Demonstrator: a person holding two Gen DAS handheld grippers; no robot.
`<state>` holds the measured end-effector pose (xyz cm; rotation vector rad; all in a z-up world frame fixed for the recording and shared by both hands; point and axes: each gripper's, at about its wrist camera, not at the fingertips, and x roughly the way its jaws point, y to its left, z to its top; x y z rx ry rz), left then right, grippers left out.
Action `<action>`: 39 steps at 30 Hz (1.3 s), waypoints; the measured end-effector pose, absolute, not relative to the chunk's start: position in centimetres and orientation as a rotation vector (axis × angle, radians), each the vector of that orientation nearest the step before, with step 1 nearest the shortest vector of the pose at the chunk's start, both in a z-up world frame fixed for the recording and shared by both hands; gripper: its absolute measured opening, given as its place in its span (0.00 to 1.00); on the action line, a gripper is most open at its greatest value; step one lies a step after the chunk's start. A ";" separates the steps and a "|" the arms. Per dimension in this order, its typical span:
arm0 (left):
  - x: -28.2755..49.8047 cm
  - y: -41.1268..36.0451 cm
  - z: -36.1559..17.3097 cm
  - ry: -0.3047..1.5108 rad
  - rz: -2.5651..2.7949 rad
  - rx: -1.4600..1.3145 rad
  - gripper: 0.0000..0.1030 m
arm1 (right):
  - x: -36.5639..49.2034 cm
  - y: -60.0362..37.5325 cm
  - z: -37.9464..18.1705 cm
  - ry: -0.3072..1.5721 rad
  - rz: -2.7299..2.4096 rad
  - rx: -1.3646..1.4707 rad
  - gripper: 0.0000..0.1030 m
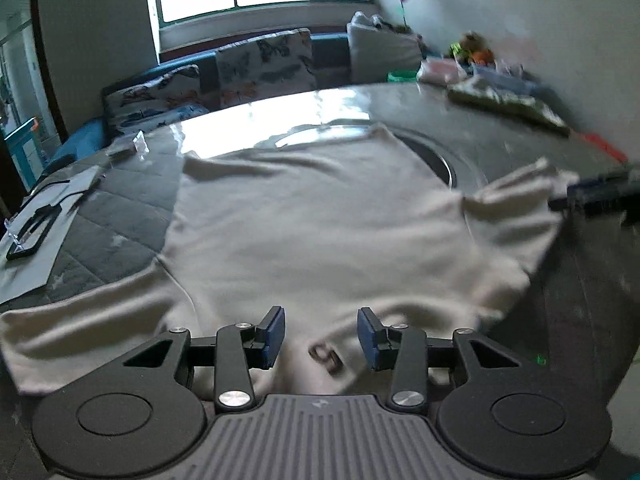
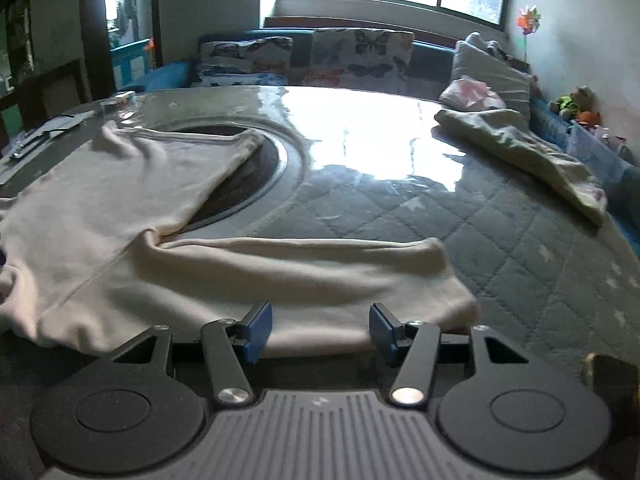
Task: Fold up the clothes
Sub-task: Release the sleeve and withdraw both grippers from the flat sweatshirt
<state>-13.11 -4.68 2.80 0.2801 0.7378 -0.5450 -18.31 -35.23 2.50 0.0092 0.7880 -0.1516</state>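
Note:
A cream long-sleeved shirt point(image 1: 312, 220) lies spread flat on the round table, collar end nearest me, with a dark label point(image 1: 326, 358) at the neck. My left gripper point(image 1: 321, 336) is open, its blue pads hovering either side of the collar. In the right wrist view the same shirt point(image 2: 120, 200) lies to the left, with its right sleeve point(image 2: 304, 268) stretched out across the quilted cloth. My right gripper point(image 2: 320, 330) is open just in front of the sleeve's near edge. The right gripper point(image 1: 596, 196) also shows, blurred, by the sleeve end in the left wrist view.
The table point(image 2: 360, 140) has a glossy cover over grey quilting and a round recessed centre point(image 2: 256, 184). A folded pale garment point(image 2: 520, 152) lies at the back right. Papers and a black frame point(image 1: 32, 232) lie at the left. A cushioned bench point(image 2: 320, 60) runs behind.

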 end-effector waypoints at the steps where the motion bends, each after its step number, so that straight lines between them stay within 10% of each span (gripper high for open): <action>1: -13.2 -4.6 2.7 0.744 -0.542 0.279 0.43 | -18.4 -35.4 2.6 0.784 -0.158 0.012 0.53; 15: -12.4 -4.4 3.0 0.859 -0.389 0.158 0.71 | -20.4 -36.6 2.0 0.752 -0.231 0.151 0.59; 28: -12.0 -4.5 2.1 0.888 -0.322 0.117 1.00 | -21.1 -34.9 1.2 0.746 -0.231 0.136 0.95; 39: -11.8 -5.0 2.0 0.894 -0.298 0.114 1.00 | -20.5 -34.1 1.0 0.760 -0.249 0.122 1.00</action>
